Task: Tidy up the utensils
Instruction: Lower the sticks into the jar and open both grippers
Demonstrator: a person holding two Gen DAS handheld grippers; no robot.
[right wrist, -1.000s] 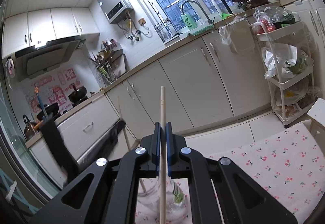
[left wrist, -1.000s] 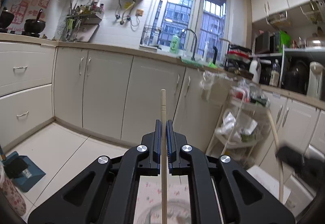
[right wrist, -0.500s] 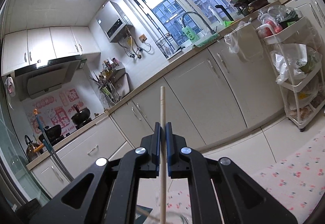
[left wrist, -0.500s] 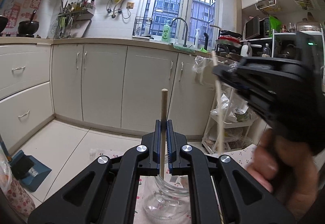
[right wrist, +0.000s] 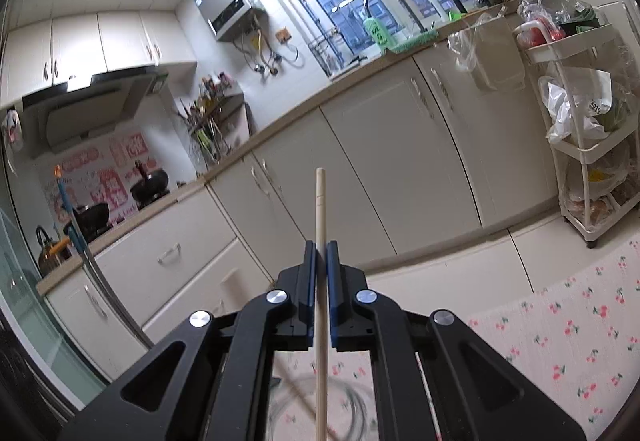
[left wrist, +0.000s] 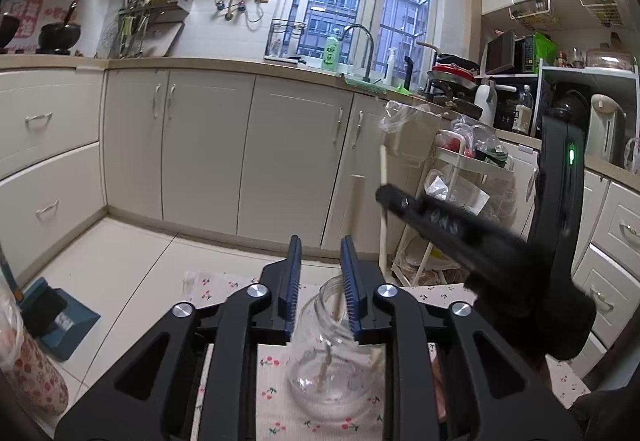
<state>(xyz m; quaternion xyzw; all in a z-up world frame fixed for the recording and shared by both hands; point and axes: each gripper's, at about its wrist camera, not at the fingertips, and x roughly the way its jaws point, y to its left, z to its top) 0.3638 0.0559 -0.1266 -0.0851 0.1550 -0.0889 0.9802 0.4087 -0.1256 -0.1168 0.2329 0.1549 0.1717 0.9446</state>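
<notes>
left tongs (left wrist: 320, 281) agape; right tongs (right wrist: 320, 269) clamping chopstick (right wrist: 320, 209)

Left gripper (left wrist: 320, 281) has its jaws spread apart with nothing pinched between the blue pads (left wrist: 294, 281), and it points forward and a bit down. Right gripper (right wrist: 320, 265) is the opposite: jaws squeezed tight on a thin chopstick (right wrist: 321, 225) that sticks straight up past the tips and runs down below them too. In the left wrist view the right gripper (left wrist: 390, 197) shows up blurry, coming in from the right side and angled up-left, higher than the left one. You can just about see a bit of the hand (left wrist: 536, 369) behind it, too dark to make out more.
</notes>
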